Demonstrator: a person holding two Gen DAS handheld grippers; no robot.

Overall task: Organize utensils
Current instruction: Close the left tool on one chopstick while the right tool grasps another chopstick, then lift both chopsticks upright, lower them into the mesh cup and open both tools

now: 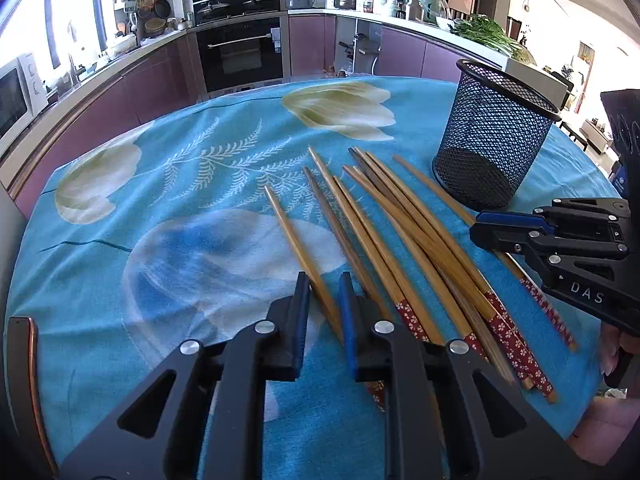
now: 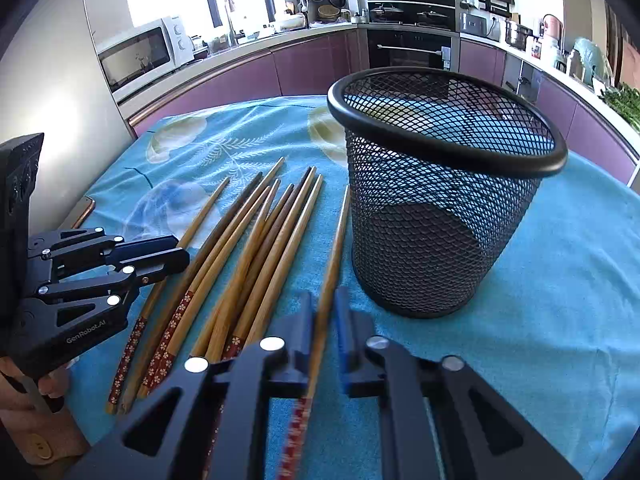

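Several bamboo chopsticks (image 1: 400,232) with red flowered ends lie fanned on the blue tablecloth (image 1: 180,200). My left gripper (image 1: 323,276) is shut on the leftmost chopstick (image 1: 288,232), which runs slantwise between its fingers. From the right wrist view the left gripper (image 2: 182,250) pinches that stick low over the cloth. My right gripper (image 2: 324,294) is shut on the rightmost chopstick (image 2: 340,232), just left of the black mesh cup (image 2: 436,208). In the left wrist view the right gripper (image 1: 476,228) clamps this stick below the upright cup (image 1: 496,140).
A dark flat device with a copper rim (image 1: 24,380) lies at the table's left edge. A hand (image 2: 24,400) holds the left gripper's handle. Purple kitchen cabinets, an oven (image 1: 240,52) and a microwave (image 2: 140,56) stand beyond the table.
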